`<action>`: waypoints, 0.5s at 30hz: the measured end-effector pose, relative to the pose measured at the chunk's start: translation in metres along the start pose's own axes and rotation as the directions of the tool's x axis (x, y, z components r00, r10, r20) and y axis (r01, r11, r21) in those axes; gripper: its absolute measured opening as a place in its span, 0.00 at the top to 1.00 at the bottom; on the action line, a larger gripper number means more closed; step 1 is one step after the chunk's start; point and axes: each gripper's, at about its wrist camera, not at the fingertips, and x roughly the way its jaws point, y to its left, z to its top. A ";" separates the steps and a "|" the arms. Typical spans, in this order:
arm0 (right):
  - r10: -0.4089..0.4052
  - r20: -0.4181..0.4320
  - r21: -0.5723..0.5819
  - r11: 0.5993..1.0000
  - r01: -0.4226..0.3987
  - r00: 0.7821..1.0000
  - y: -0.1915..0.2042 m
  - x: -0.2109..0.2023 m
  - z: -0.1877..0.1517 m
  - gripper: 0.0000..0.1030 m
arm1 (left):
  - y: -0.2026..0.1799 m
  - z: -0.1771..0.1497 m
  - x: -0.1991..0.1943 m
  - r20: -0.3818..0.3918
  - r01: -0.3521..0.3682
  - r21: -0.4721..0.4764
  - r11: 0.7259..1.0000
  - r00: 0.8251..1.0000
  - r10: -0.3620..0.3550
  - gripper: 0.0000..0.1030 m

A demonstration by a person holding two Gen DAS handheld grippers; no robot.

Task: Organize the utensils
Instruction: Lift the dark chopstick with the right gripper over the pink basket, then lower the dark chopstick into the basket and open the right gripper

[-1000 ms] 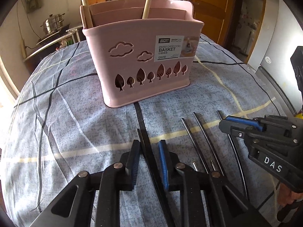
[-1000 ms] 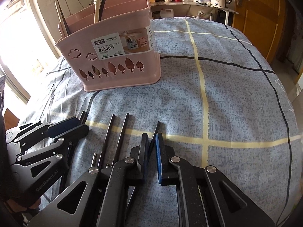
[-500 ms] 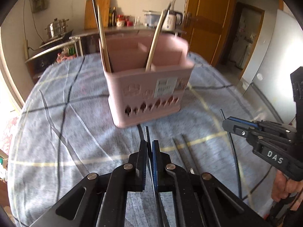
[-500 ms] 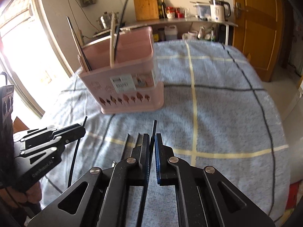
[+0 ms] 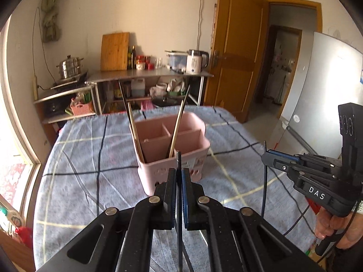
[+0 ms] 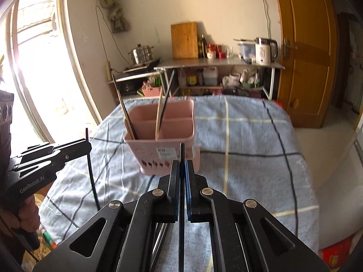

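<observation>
Left gripper (image 5: 179,181): jaws narrowed to a thin gap, clamped on 1 black chopstick (image 5: 178,161). The stick runs up between the pads, and its tip shows just above the fingertips, in front of the basket's near wall in this view.

Right gripper (image 6: 181,174): same condition, jaws pinched onto a second black chopstick (image 6: 182,156), with the tip standing just past the fingertips. In the left wrist view the right gripper (image 5: 267,157) appears at the right, its stick hanging down below the jaws as a thin dark line. In the right wrist view the left gripper (image 6: 87,146) appears at the left, its stick likewise crossing the jaws and trailing down.

Pink basket (image 5: 195,151) stands upright on the blue checked tablecloth (image 5: 79,158), beyond both grippers, near the table's middle. It is divided into compartments: 1 long near section and smaller far sections. 2 pale wooden utensil handles (image 5: 177,131) lean in it, 1 at the left end, 1 nearer the middle, each with a dark thin stick beside it. Label on the near wall is blurred.

Both held chopsticks are clear of the cloth and outside the basket.

Far wall: metal shelf (image 6: 217,64) with kettle (image 6: 264,51), cutting board (image 6: 184,39) and steamer pot (image 6: 141,54).
</observation>
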 end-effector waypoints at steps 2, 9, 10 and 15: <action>0.000 0.017 -0.007 1.000 0.000 1.000 0.001 -0.007 0.004 0.96 | 0.000 0.005 -0.006 0.014 0.001 0.001 1.000 1.000 -0.001 0.96; -0.004 0.067 -0.025 1.000 0.006 0.998 0.004 -0.026 0.014 0.96 | -0.001 0.016 -0.022 0.043 0.000 0.003 1.000 0.999 0.000 0.96; -0.003 0.072 -0.026 1.000 0.005 0.997 0.005 -0.027 0.016 0.96 | 0.000 0.017 -0.023 0.044 0.003 0.001 1.000 0.999 -0.003 0.96; -0.001 0.091 -0.038 0.999 0.005 0.996 0.008 -0.034 0.020 0.96 | 0.001 0.020 -0.028 0.044 0.008 -0.004 1.000 0.999 -0.007 0.96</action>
